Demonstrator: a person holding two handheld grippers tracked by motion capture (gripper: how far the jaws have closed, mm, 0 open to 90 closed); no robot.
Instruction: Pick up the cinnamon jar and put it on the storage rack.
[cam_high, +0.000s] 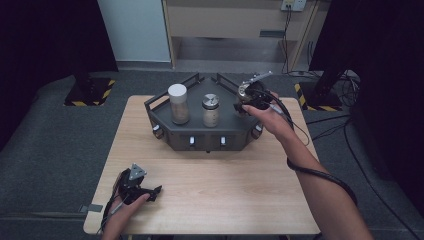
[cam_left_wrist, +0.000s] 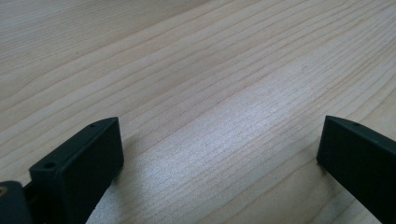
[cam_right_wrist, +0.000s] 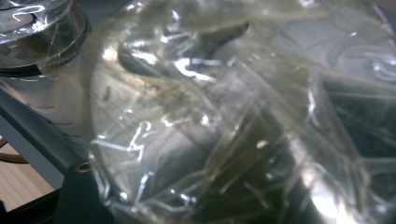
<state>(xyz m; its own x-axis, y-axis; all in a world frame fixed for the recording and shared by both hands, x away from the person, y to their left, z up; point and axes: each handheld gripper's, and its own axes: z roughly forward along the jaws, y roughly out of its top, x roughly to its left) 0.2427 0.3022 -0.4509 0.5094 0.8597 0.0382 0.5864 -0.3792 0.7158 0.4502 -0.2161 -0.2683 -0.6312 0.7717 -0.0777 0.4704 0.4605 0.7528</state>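
- High view: wooden counter (cam_high: 210, 190) carrying a dark angular tray (cam_high: 200, 135) with raised rails at its far side.
- High view: inside the tray, a jar with a white lid (cam_high: 178, 104) stands upright at left; a smaller jar with a metal lid (cam_high: 210, 110) stands upright just beside it, to its right.
- High view: right tongs (cam_high: 248, 100) held above the tray's right end, a clear, glinting item (cam_high: 245, 90) at their tip; a cable trails back along the forearm.
- High view: left tongs (cam_high: 150, 192) resting on the counter near its front left corner, well apart from the tray, grey three-cornered plate on top.
- Left gripper view: left tongs (cam_left_wrist: 219, 154) spread wide with nothing between them, bare wood grain of the counter (cam_left_wrist: 210, 84) beneath.
- Right gripper view: crinkled clear plastic wrapping (cam_right_wrist: 224, 130) lies very close to the camera, over a rounded, glassy form; one black jaw shows at lower left, the other is hidden, so whether the right tongs clamp the wrapped item cannot be told.
- Right gripper view: top left, a jar (cam_right_wrist: 37, 42) with a dark rim; below it, the tray's dark rail (cam_right_wrist: 32, 135) and a strip of counter.
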